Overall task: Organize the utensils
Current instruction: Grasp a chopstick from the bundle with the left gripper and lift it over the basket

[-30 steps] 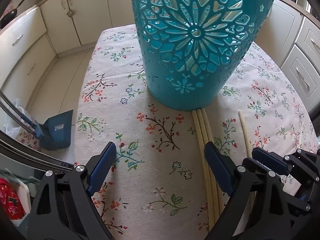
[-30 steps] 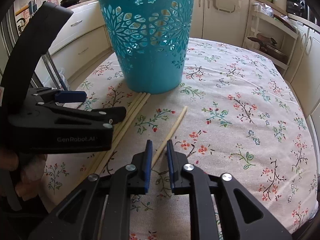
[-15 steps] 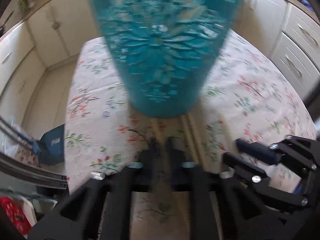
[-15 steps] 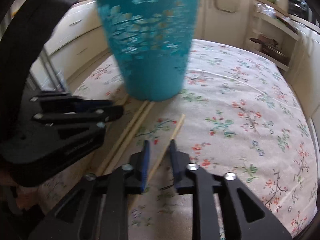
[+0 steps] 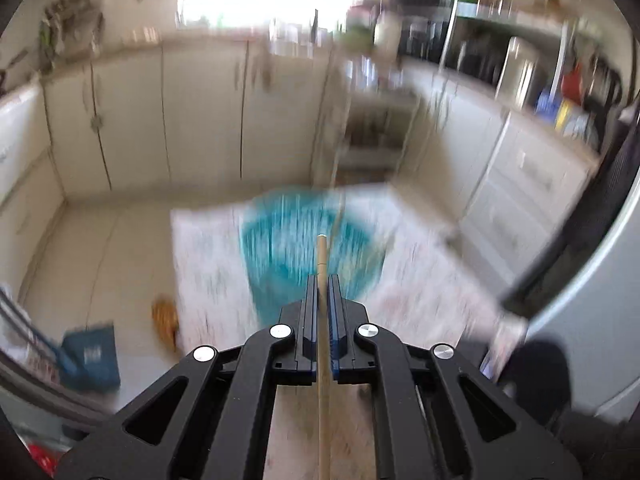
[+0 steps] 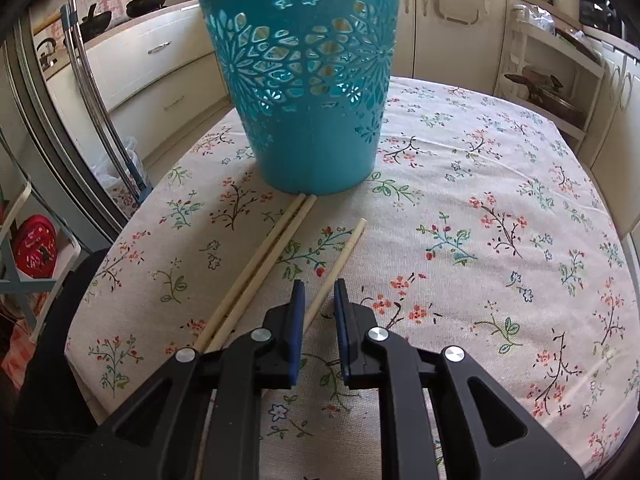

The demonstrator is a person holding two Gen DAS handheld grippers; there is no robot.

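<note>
Four chopsticks show in all: one chopstick (image 5: 322, 320) clamped between the left gripper's fingers (image 5: 308, 312), one single chopstick (image 6: 340, 264) lying between the right gripper's fingers (image 6: 297, 320), and a pair of chopsticks (image 6: 264, 264) side by side just left of those fingers. One teal basket (image 6: 312, 80) stands beyond the fingertips.

The teal basket (image 6: 312, 92) blocks the far side of the table (image 6: 500, 184). Two chopsticks (image 6: 256, 268) crowd its left. Cloth to the right lies open.
</note>
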